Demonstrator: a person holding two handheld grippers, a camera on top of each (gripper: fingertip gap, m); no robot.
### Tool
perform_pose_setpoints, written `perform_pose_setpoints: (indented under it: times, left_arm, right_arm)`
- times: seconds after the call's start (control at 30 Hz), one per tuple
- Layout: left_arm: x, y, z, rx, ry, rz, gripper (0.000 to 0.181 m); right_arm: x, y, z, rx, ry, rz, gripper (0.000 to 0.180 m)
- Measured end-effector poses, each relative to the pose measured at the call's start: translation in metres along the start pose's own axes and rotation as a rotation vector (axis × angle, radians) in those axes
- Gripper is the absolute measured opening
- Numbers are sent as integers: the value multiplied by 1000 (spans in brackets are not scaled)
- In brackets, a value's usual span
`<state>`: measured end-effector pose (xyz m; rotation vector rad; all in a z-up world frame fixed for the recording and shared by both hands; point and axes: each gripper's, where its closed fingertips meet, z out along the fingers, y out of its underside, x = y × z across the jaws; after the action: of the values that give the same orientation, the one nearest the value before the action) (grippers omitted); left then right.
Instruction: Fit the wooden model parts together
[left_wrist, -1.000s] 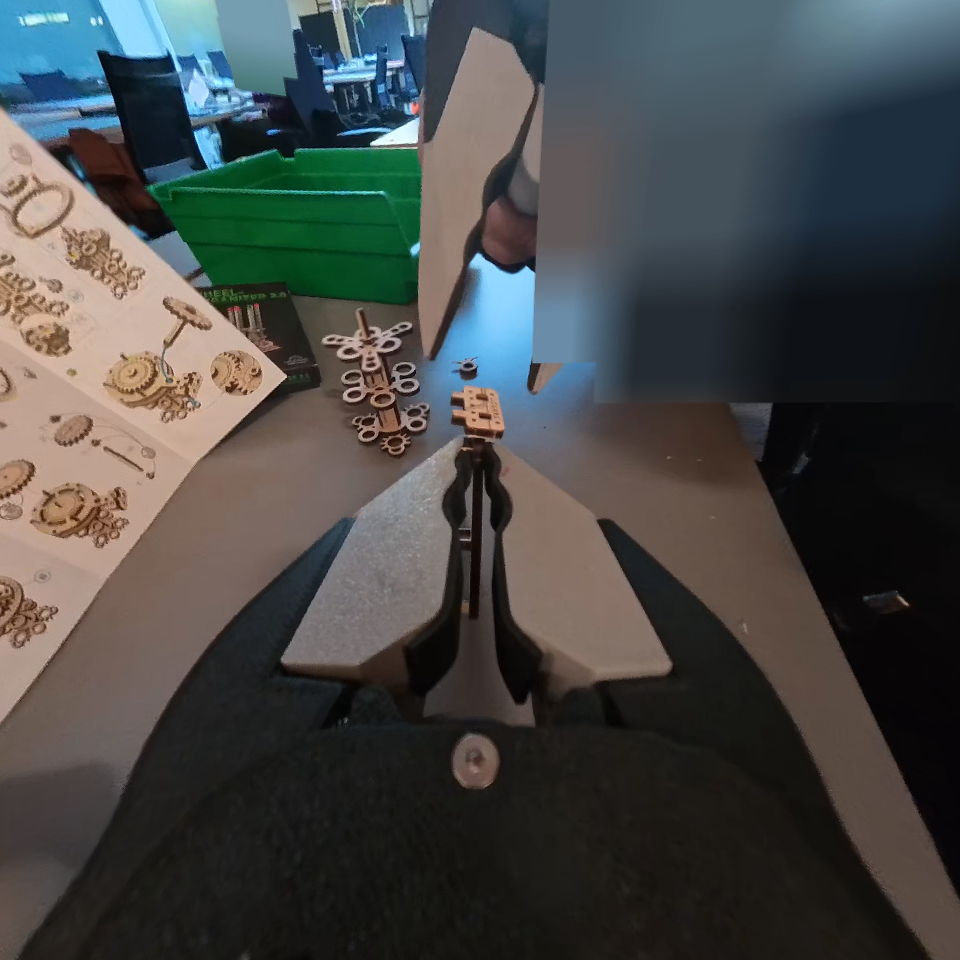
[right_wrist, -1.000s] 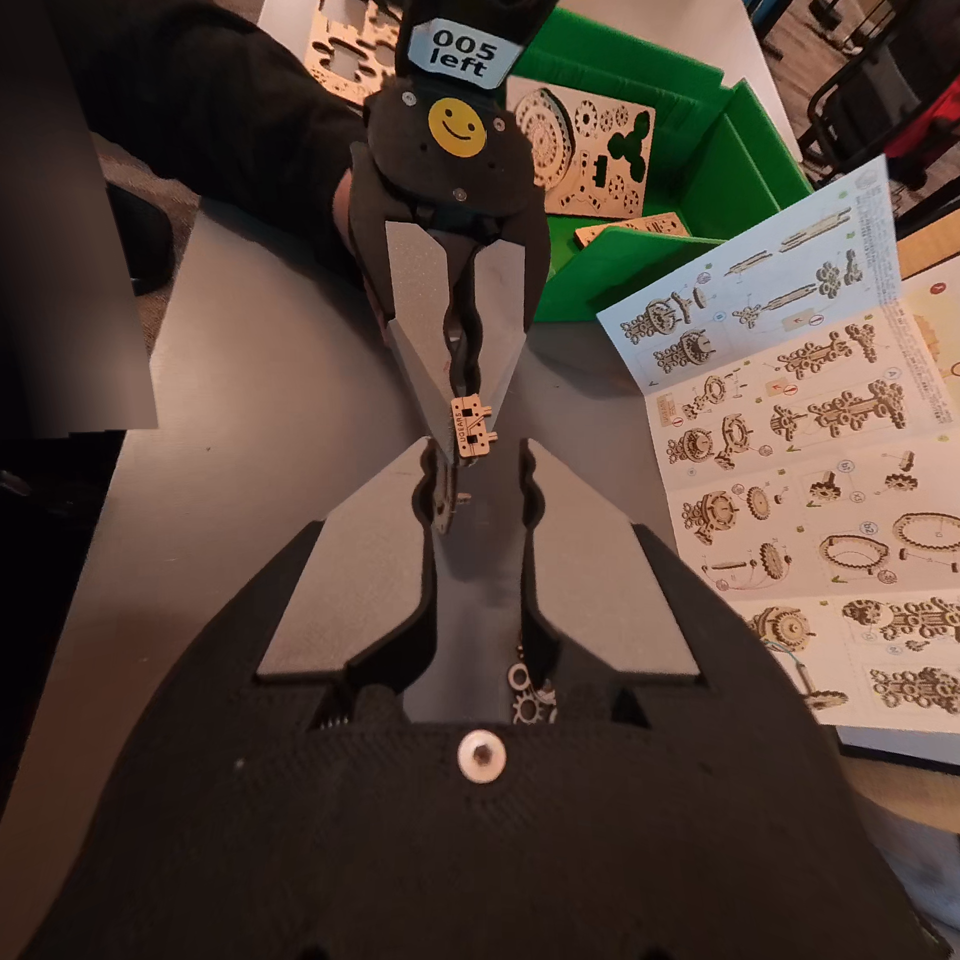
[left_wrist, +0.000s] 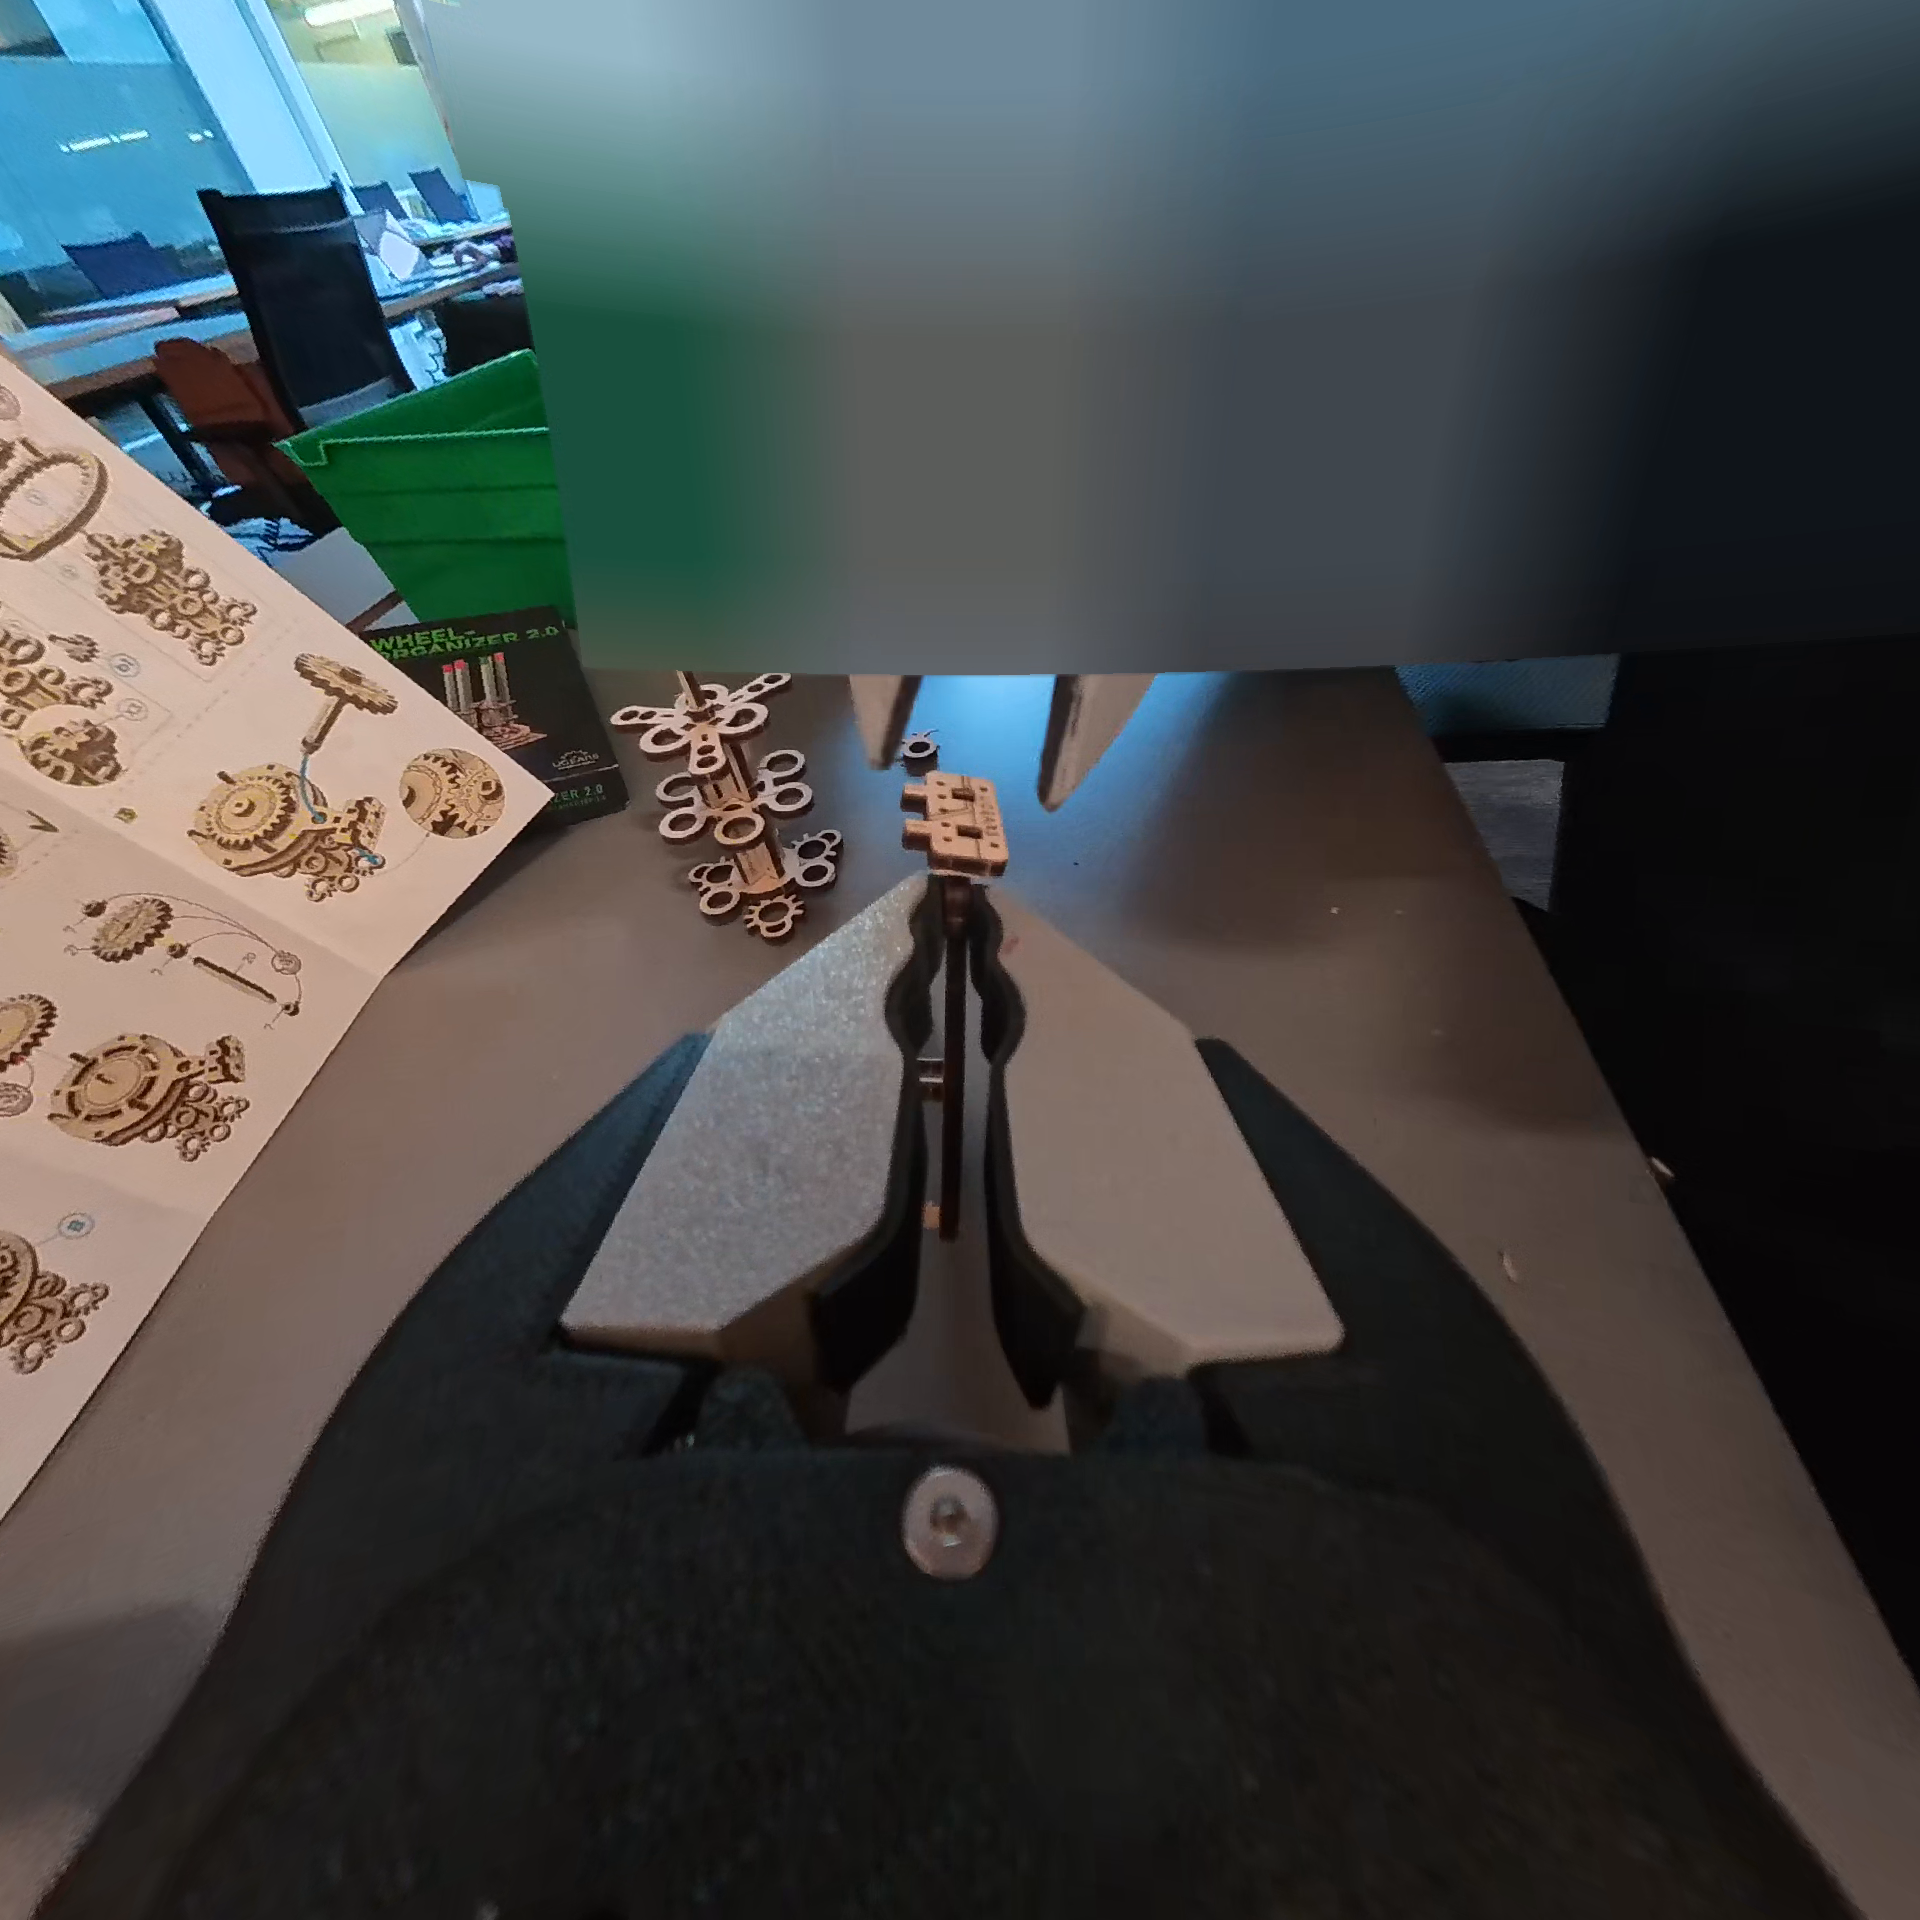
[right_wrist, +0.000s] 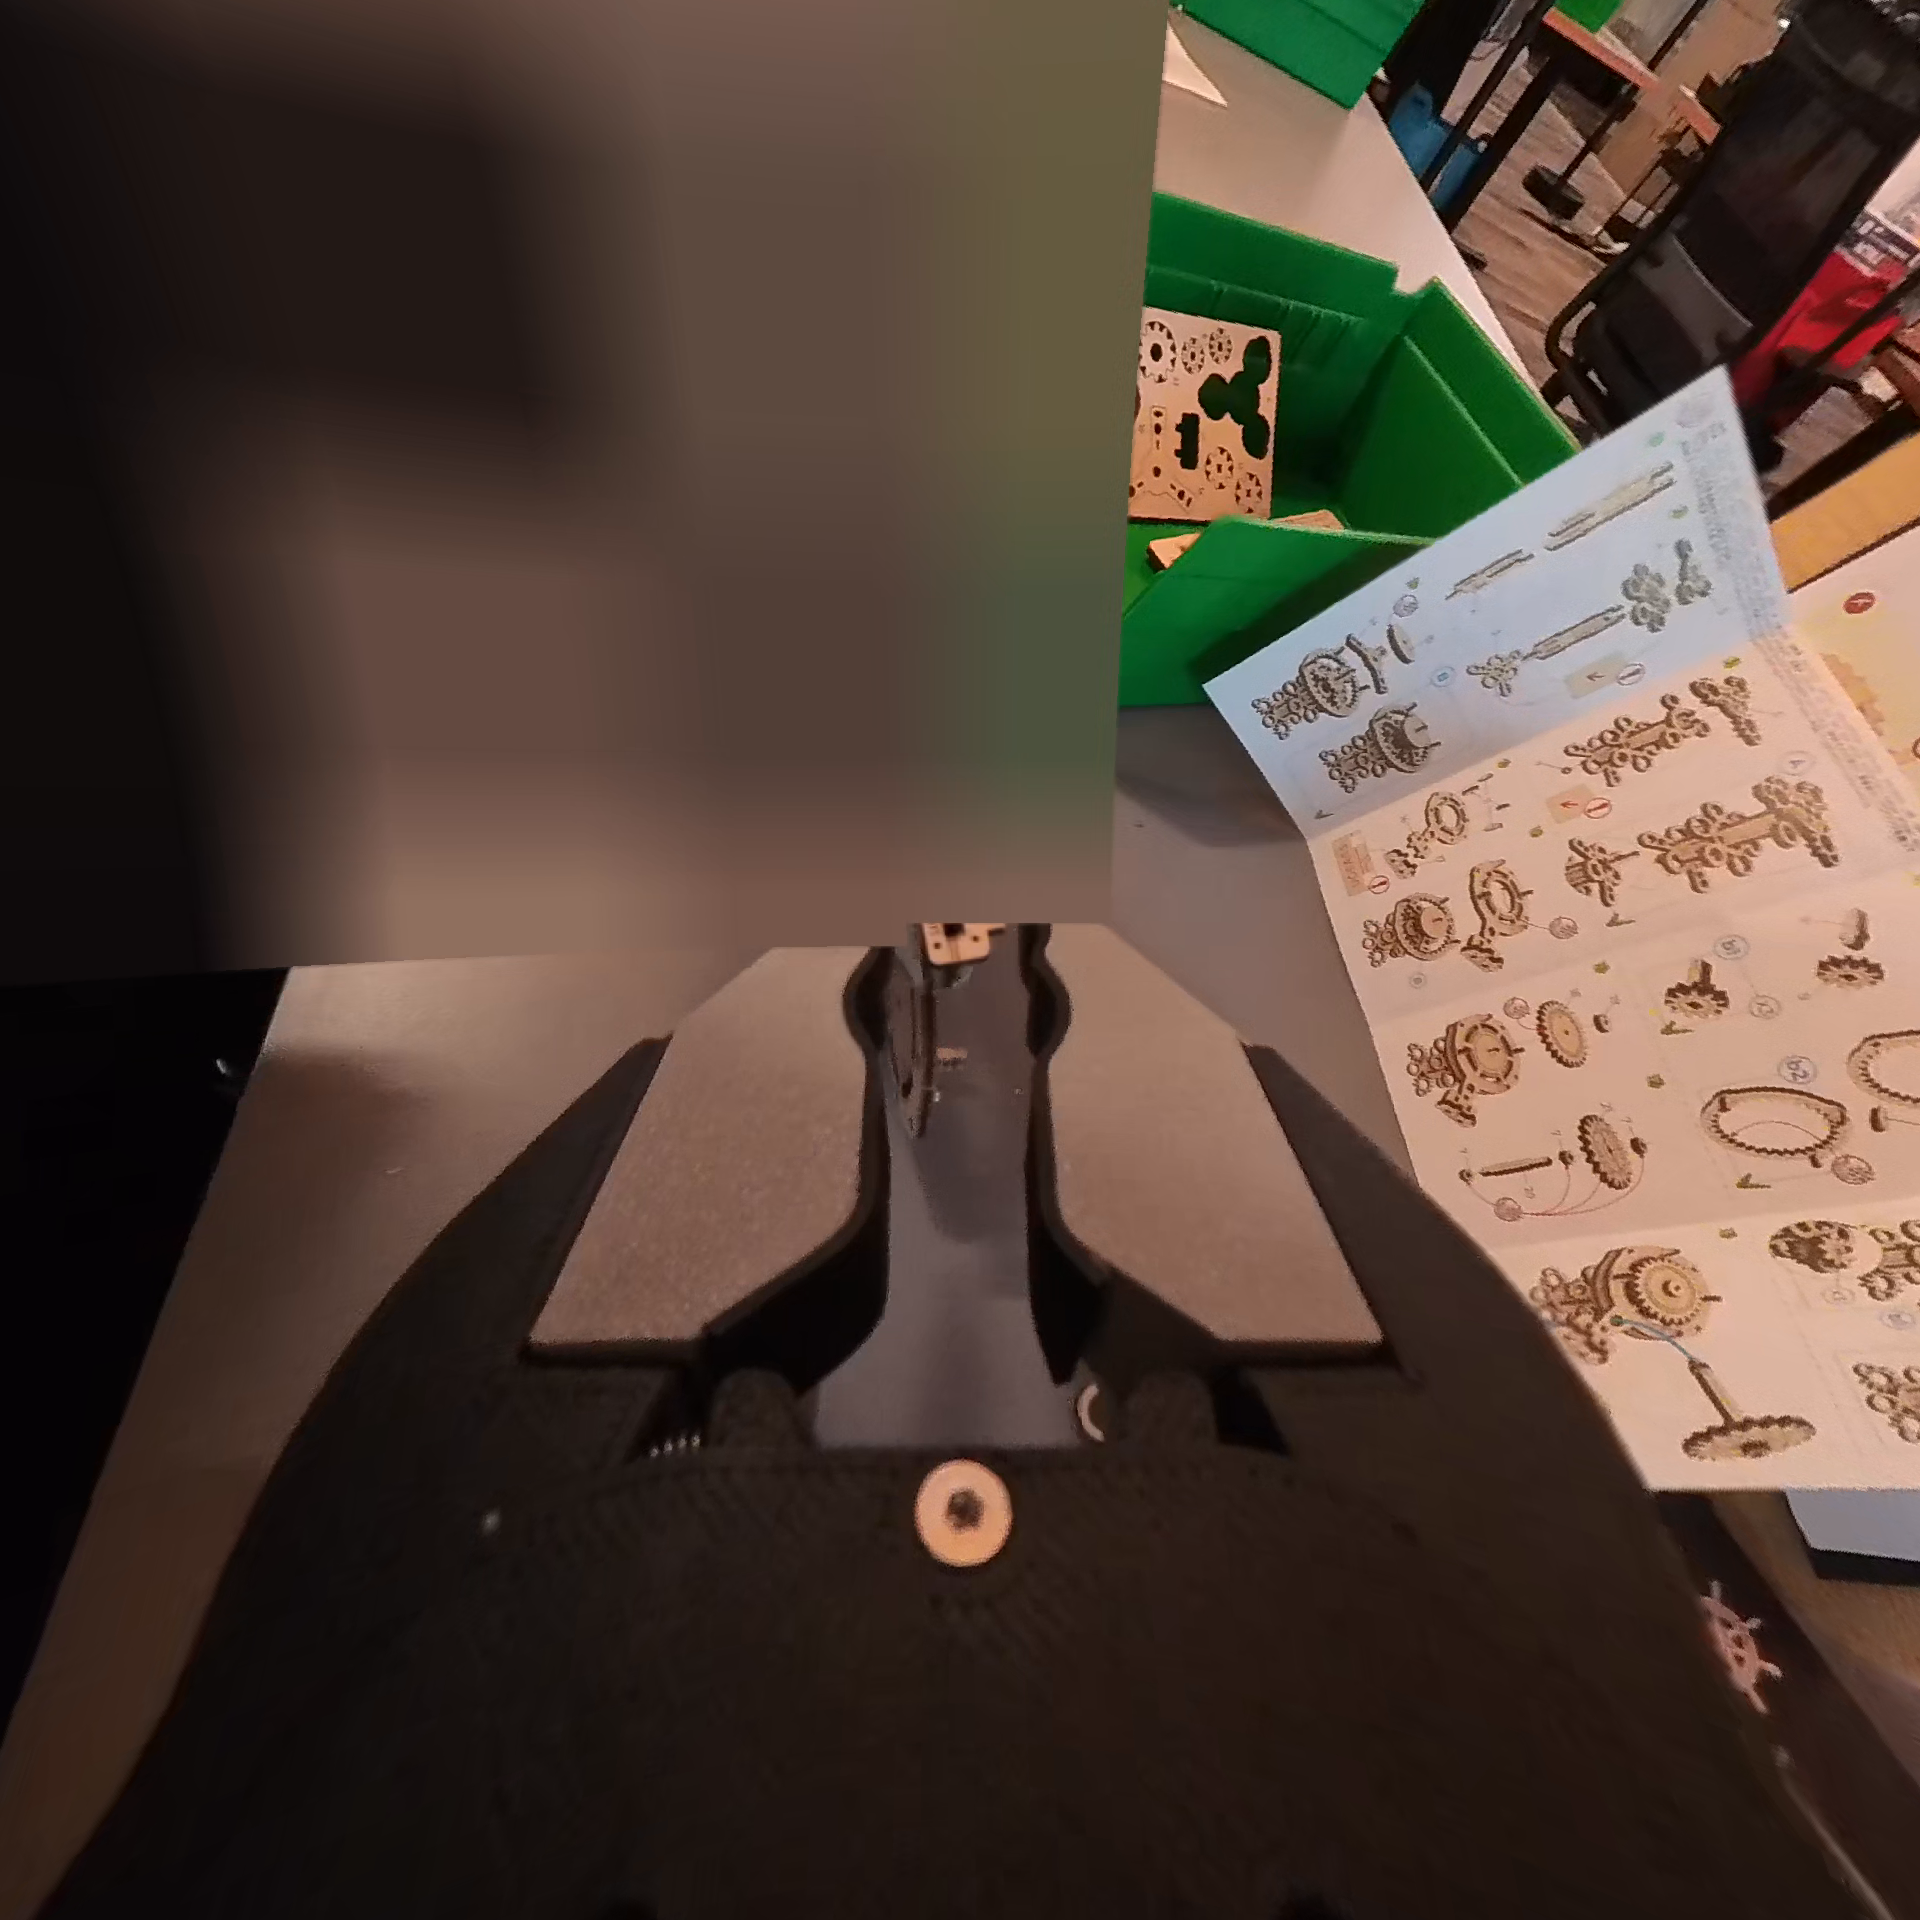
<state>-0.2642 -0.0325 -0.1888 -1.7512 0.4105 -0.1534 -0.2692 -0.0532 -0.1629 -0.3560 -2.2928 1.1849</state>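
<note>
At the left, a glossy manual (left_wrist: 208, 883) is lying beside a looped plywood stack (left_wrist: 743, 821) on the grey worktop (left_wrist: 1247, 935). The left gripper (left_wrist: 951, 894) is pinching a thin wooden part (left_wrist: 954, 826) edgewise, notched head pointing far. Just beyond, the right gripper (left_wrist: 971, 764) is hanging spread, straddling it.

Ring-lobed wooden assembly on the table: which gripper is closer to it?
Left. The left gripper, shut on a slotted wooden piece, sits just right of the ring-lobed assembly. The right gripper fingertips hang farther off, beyond that piece.
</note>
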Motion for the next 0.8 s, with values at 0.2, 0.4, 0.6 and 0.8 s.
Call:
perform_pose_setpoints:
  times: [0.2,0.4,0.6,0.8]
  left_arm:
    - [1,0,1,-3,0,3,1]
    - [0,0,1,-2,-4,-6,1]
    - [2,0,2,-5,11,-20,1]
    - [-2,0,-1,2,9,-64,0]
  right_arm:
    - [1,3,8,-74,36,-41,15]
    - [-4,8,11,-105,14,-46,5]
    - [-4,7,5,-80,-22,-1,2]
    - [-6,13,-16,-42,-163,221,0]
